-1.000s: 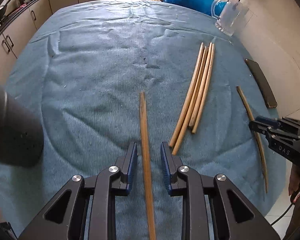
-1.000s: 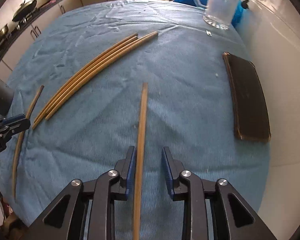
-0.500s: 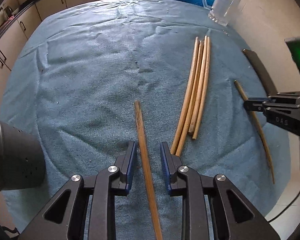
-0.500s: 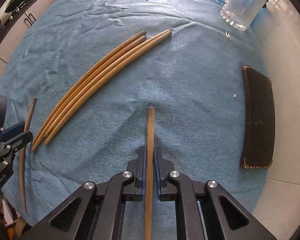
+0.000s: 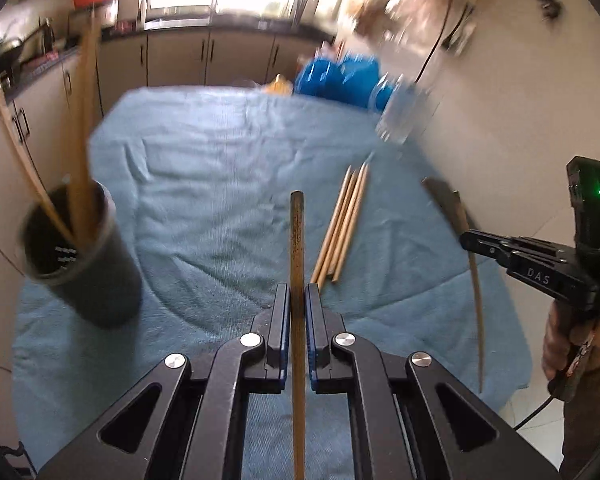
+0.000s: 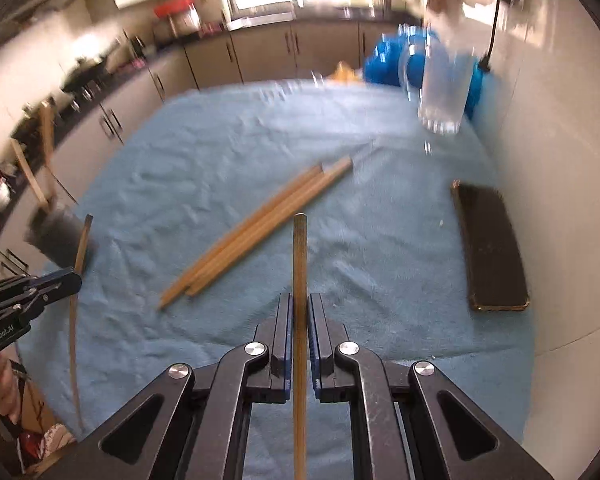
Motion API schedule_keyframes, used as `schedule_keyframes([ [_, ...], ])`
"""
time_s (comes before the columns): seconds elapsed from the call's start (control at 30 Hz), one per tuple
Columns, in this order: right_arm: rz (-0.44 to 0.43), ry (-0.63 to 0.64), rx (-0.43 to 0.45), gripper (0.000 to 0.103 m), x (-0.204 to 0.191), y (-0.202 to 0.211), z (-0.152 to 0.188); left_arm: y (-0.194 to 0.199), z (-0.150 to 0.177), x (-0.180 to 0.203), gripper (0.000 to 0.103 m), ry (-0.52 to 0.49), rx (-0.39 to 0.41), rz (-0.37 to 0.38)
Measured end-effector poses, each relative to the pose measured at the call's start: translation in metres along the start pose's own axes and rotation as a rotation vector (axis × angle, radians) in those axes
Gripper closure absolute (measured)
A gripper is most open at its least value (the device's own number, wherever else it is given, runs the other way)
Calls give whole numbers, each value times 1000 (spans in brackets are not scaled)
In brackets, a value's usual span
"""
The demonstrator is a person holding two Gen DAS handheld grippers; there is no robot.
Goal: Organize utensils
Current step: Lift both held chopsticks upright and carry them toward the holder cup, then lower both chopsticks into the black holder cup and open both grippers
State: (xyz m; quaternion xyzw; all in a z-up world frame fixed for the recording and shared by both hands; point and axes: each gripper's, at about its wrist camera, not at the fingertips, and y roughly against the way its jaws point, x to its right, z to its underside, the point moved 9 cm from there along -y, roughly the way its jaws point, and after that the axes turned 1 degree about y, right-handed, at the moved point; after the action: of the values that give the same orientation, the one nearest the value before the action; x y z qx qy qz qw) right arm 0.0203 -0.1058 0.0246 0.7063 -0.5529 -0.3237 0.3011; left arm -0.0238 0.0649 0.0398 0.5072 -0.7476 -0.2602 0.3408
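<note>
My left gripper (image 5: 297, 292) has a brown chopstick (image 5: 297, 232) between its pads. Its jaws are closing on it, and the stick hangs above the blue towel (image 5: 204, 184). A second chopstick (image 6: 300, 252) is clamped in my right gripper (image 6: 300, 300), which is shut and also raised. Three or so loose chopsticks (image 5: 342, 224) lie bundled on the towel between the two grippers. A dark holder cup (image 5: 80, 264) stands at the left with several sticks upright in it. From the left wrist view, the right gripper (image 5: 466, 240) shows at the far right with its stick (image 5: 477, 312).
A black phone (image 6: 492, 248) lies near the towel's right edge by the white wall. A clear glass mug (image 6: 444, 88) and a blue bag (image 6: 384, 60) stand at the far right corner. Kitchen cabinets run behind and to the left. A hand (image 5: 560, 344) grips the right tool.
Both grippers have closed on their chopsticks, the right first, then the left. Both have risen and tilted up, lifting the sticks off the towel. The holder cup has come into view.
</note>
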Motion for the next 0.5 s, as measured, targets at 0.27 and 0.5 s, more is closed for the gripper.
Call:
schedule_keyframes([
  [0.27,-91,27,233,95,-55,61,-35,91,-21,-7,96,39,238,17],
  [0.5,-199,27,432,95,-122,89,-85,170,-60,-34,96,77,434,-37],
])
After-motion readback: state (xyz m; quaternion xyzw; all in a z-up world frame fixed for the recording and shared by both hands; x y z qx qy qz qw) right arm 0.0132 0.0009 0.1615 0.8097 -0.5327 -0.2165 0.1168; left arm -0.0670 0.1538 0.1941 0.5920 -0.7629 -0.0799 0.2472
